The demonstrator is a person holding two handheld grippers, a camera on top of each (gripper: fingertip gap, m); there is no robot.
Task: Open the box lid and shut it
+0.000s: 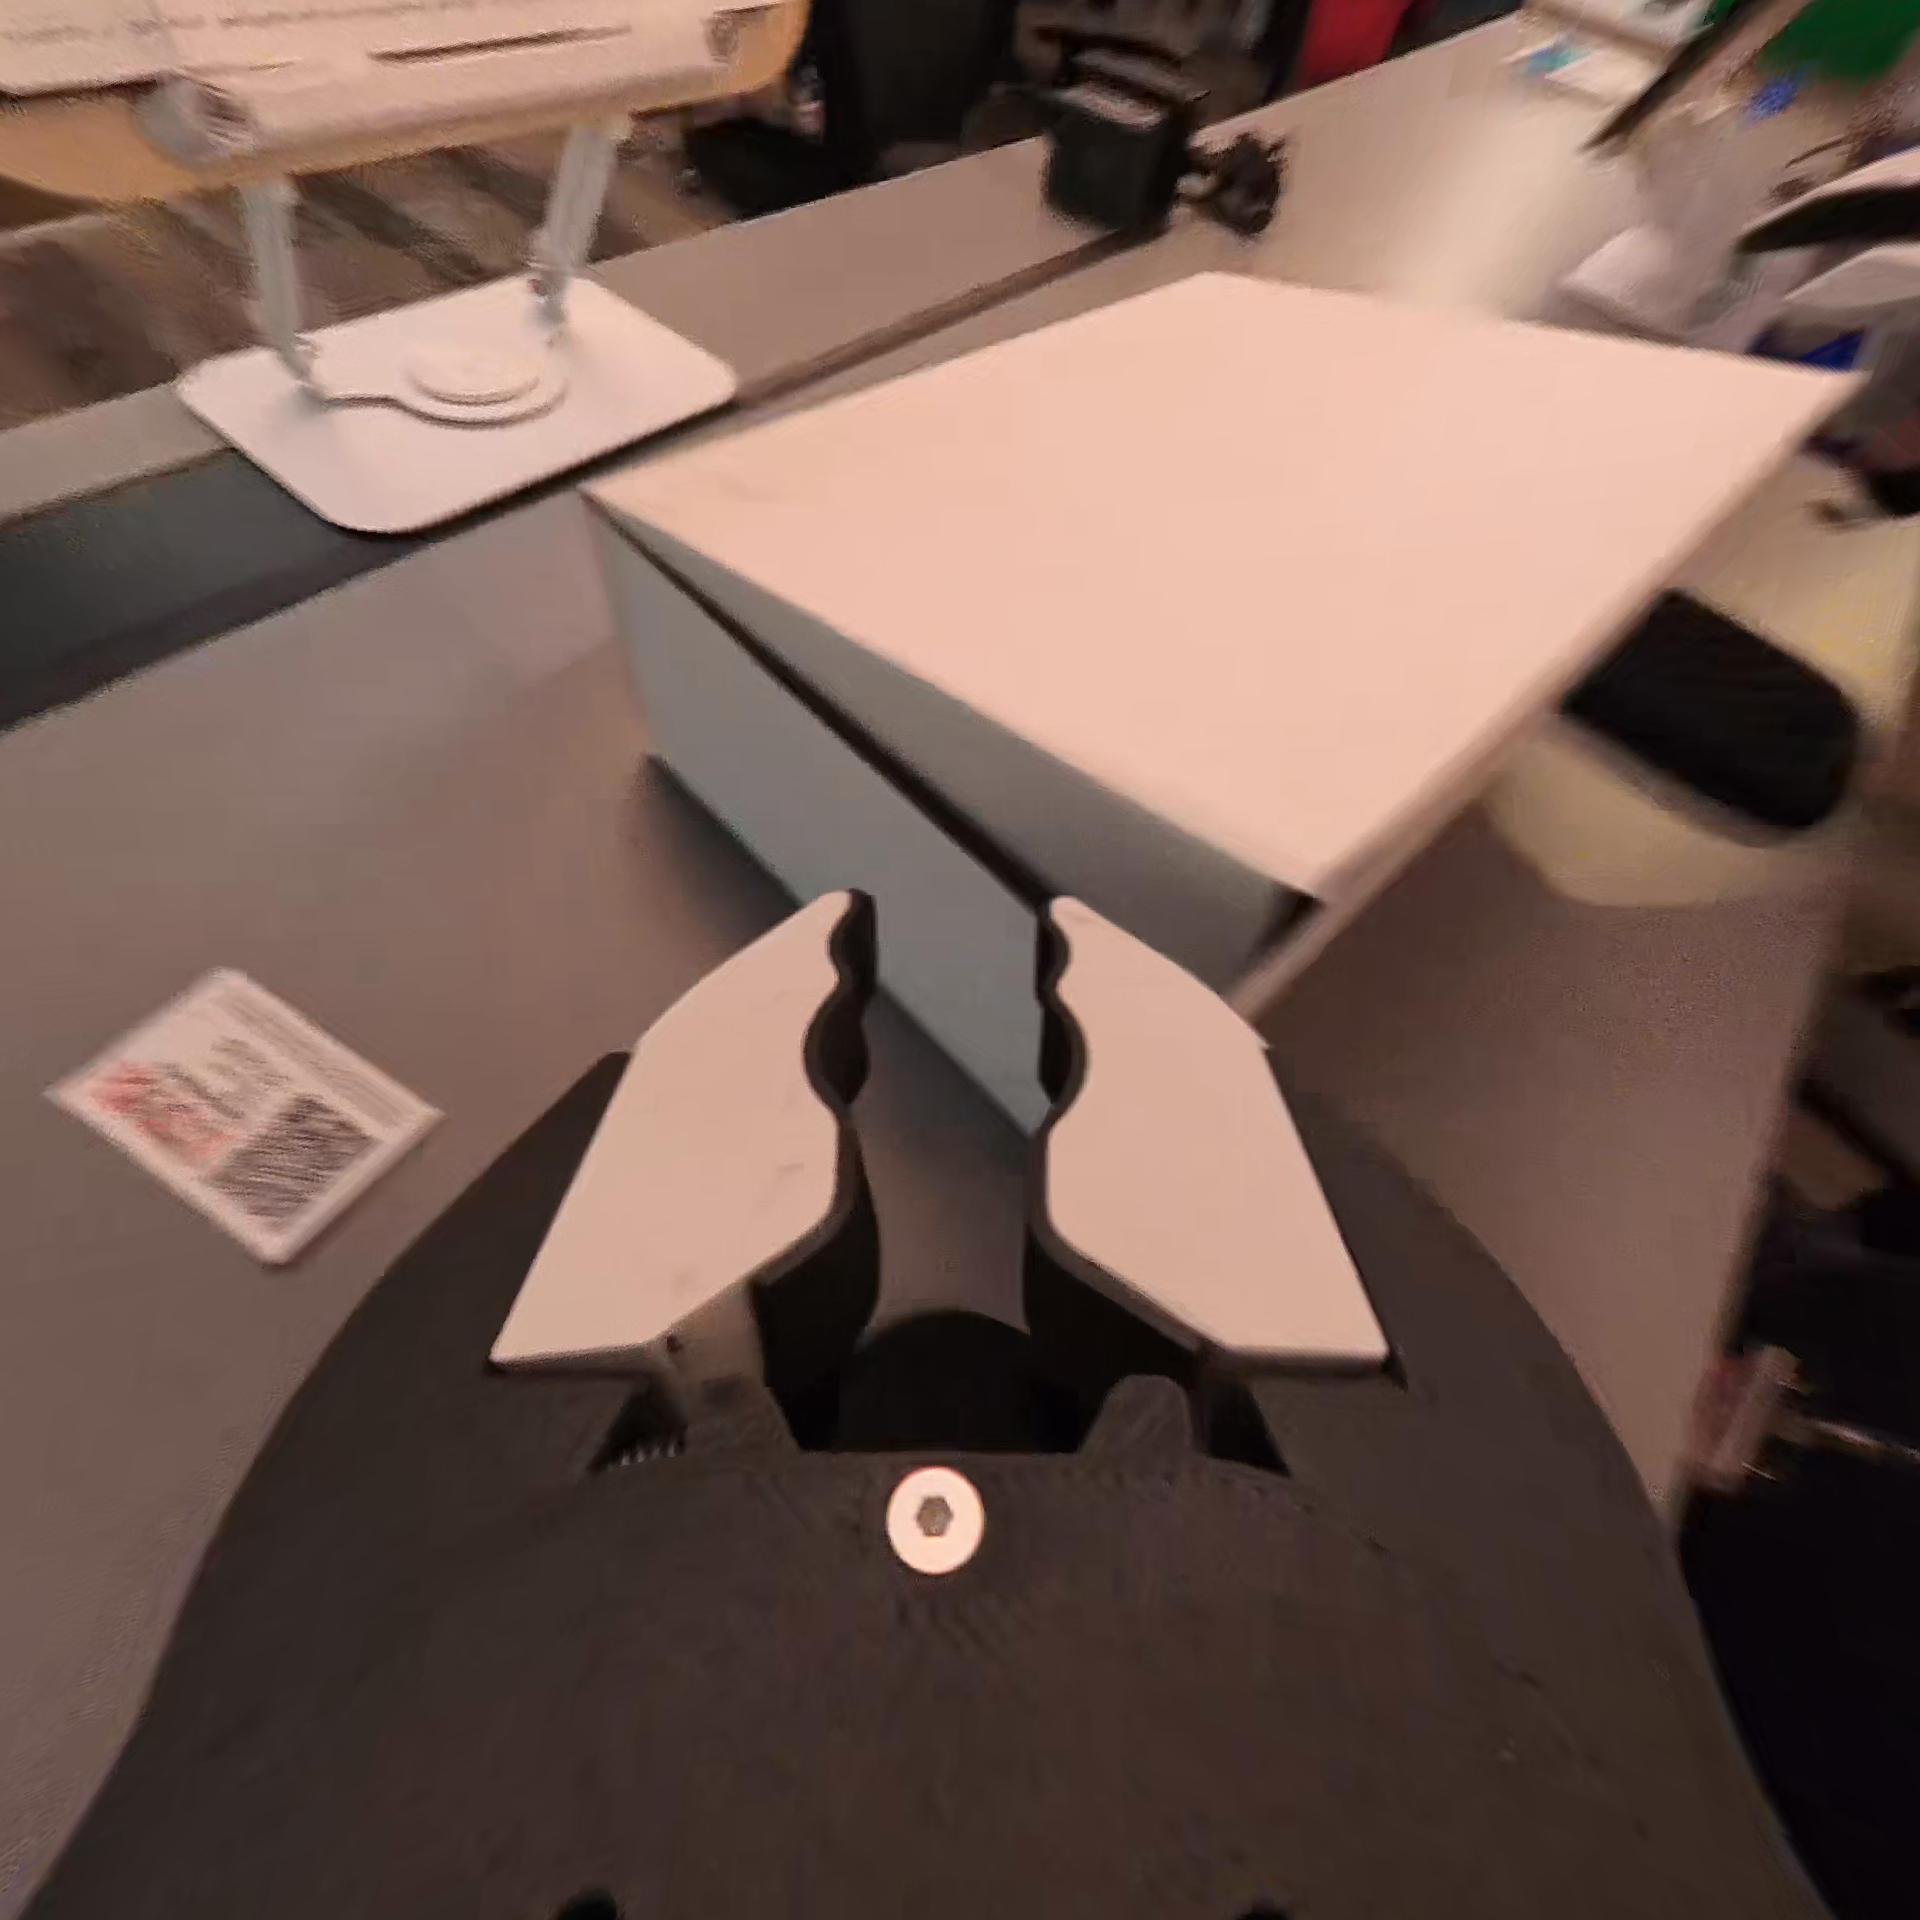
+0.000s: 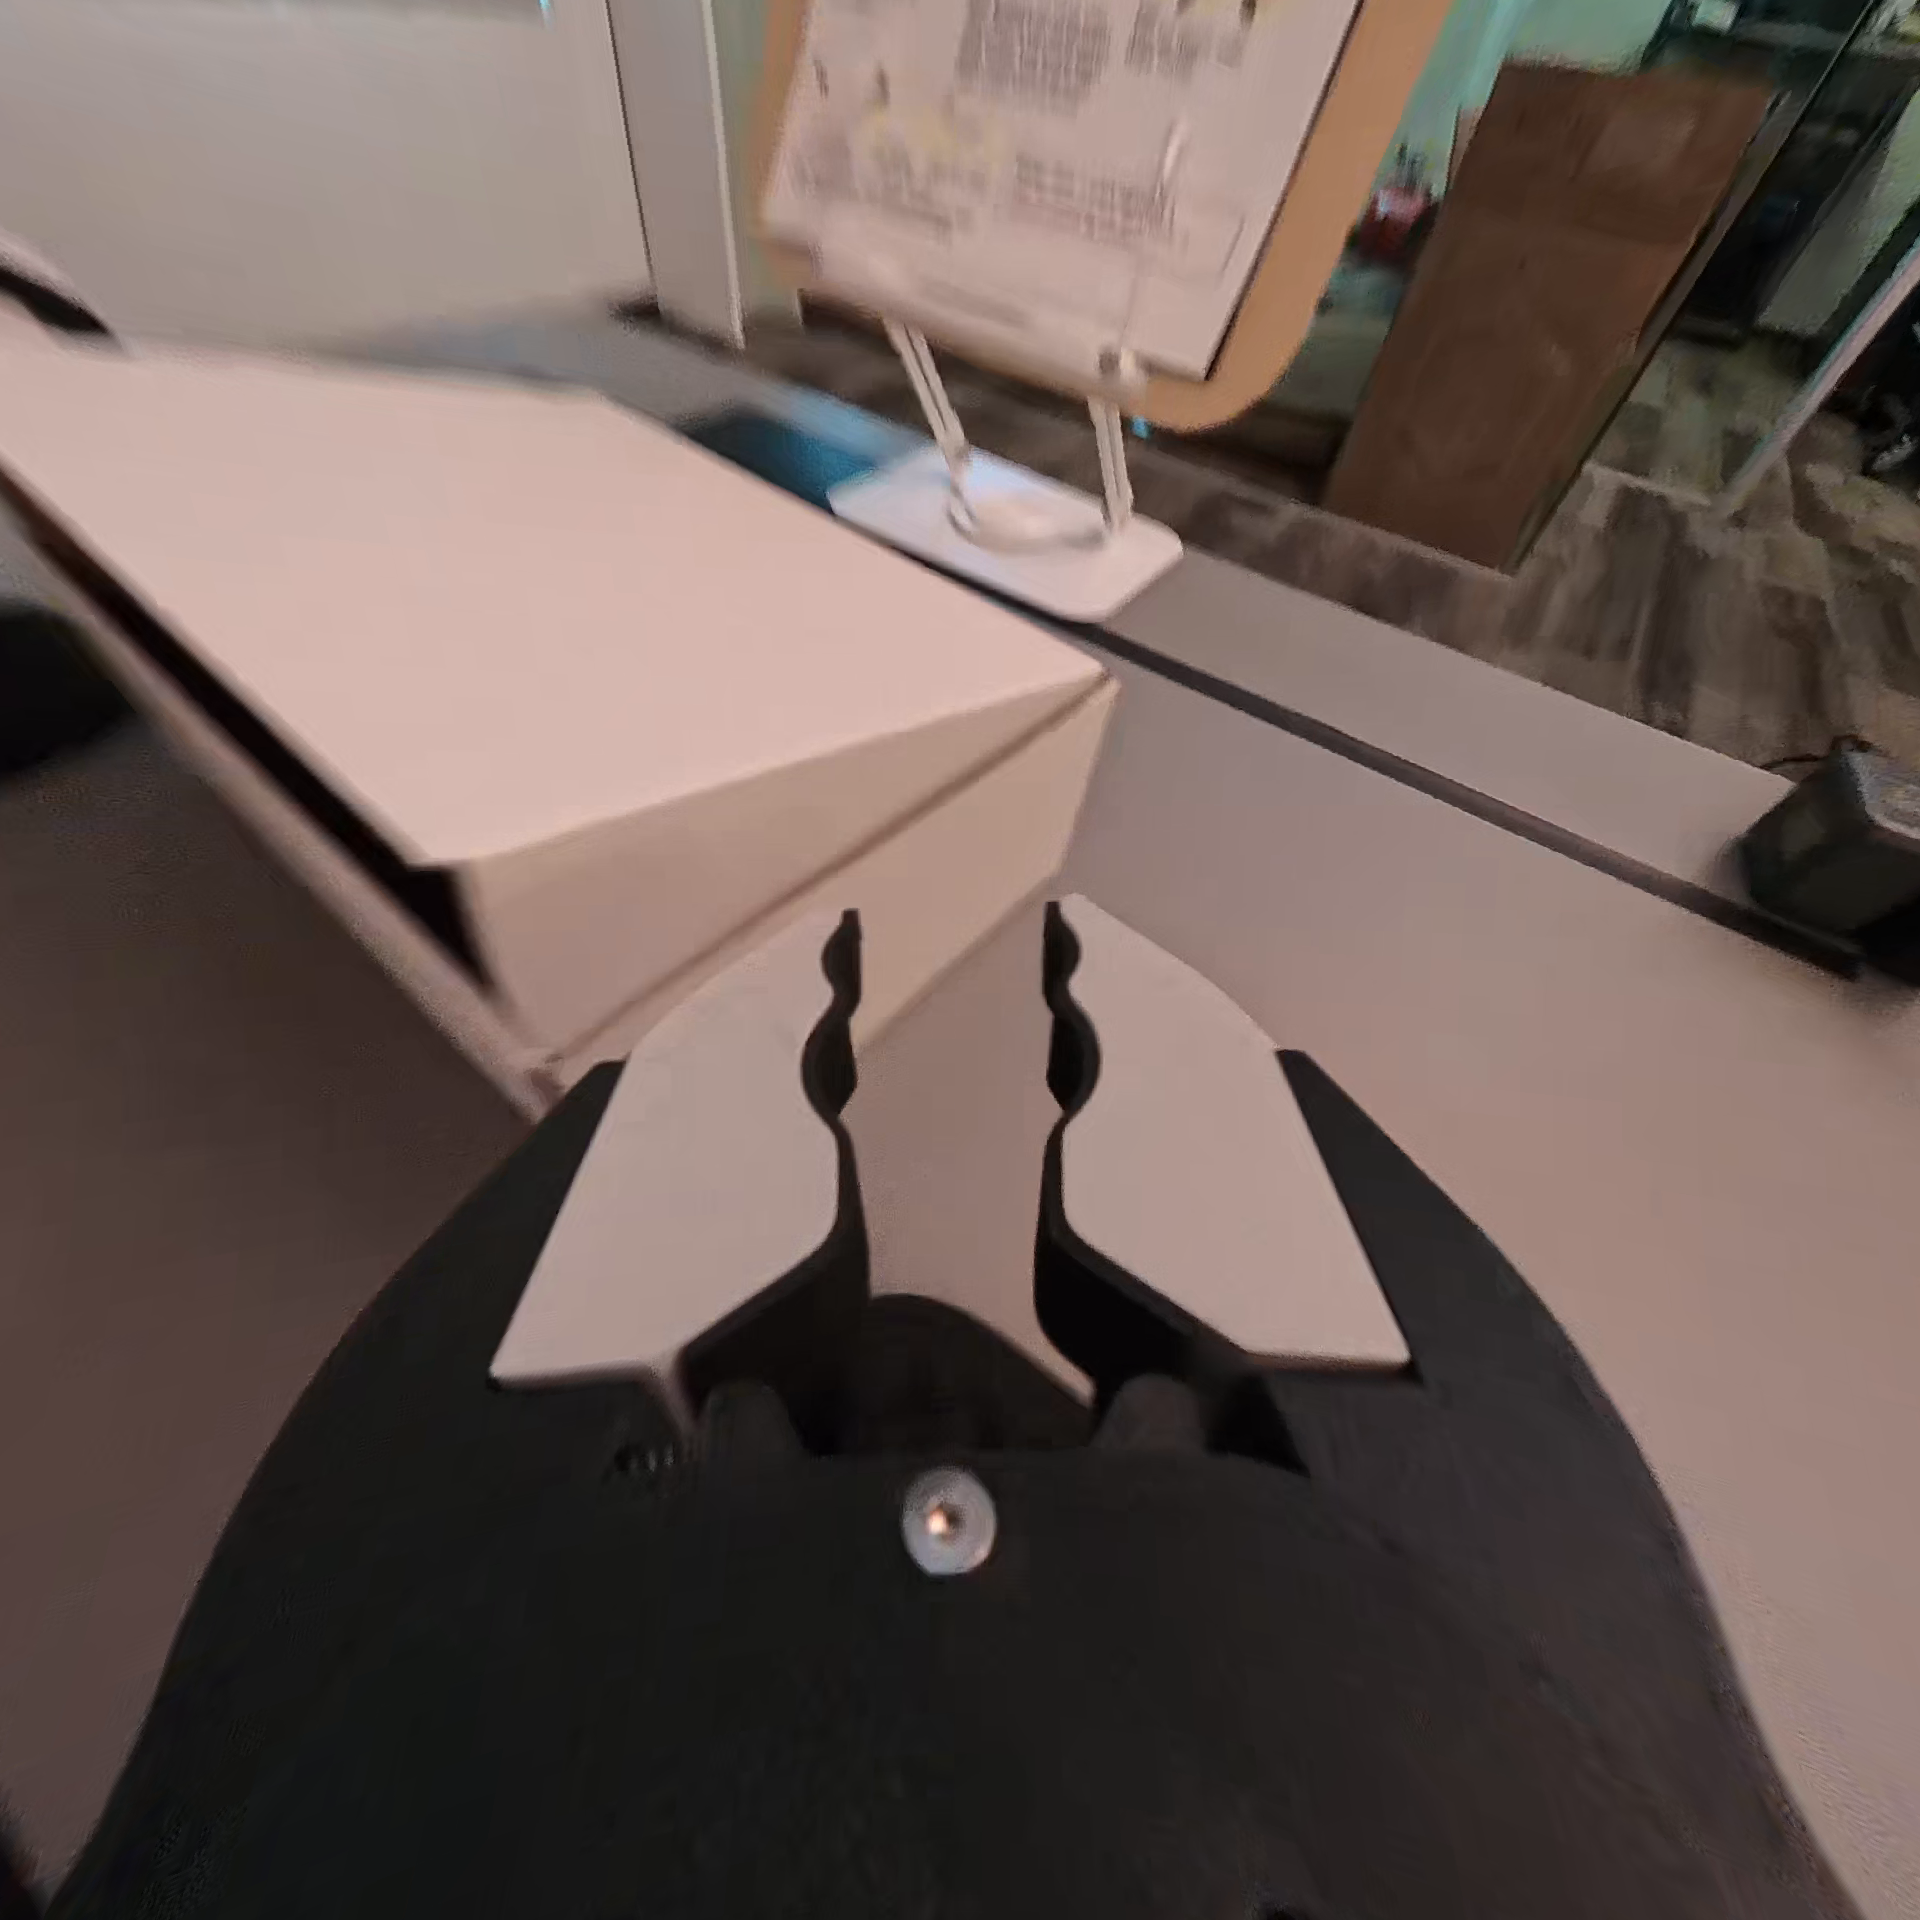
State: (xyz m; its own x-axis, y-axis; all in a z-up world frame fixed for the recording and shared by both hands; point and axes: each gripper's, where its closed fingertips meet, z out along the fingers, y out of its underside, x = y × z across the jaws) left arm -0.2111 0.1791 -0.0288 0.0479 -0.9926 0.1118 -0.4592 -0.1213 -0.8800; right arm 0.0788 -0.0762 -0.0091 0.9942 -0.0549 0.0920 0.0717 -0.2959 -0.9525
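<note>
While the lid sits ajar: both my grippers flank the box, neither touching it that I can see.
Left gripper (image 1: 956,925): jaws parted, holding nothing; it points at the box's left side wall, near the dark seam under the lid.
Box (image 1: 831,831): white cardboard, on the grey table (image 1: 312,831), between my two grippers; a card (image 1: 244,1112) lies on the table well to its left.
Lid (image 1: 1195,540): flat white panel with folded side flaps, slightly raised, so a dark wedge of gap shows along the side in both views.
Right gripper (image 2: 951,920): jaws parted, empty; it faces the box's right side, close to the lid's front corner.
Stand (image 2: 1039,540): white base with thin legs carrying a sign, behind the box, near its far corner.
Risk, left: I judge the box light, so a push on the wall could slide it instead of lifting the lid.
Risk, right: pinching the thin flap off-centre could crease it, or the flap could catch outside the wall on closing.
Risk, behind: a lid swung fully back might strike the stand.
</note>
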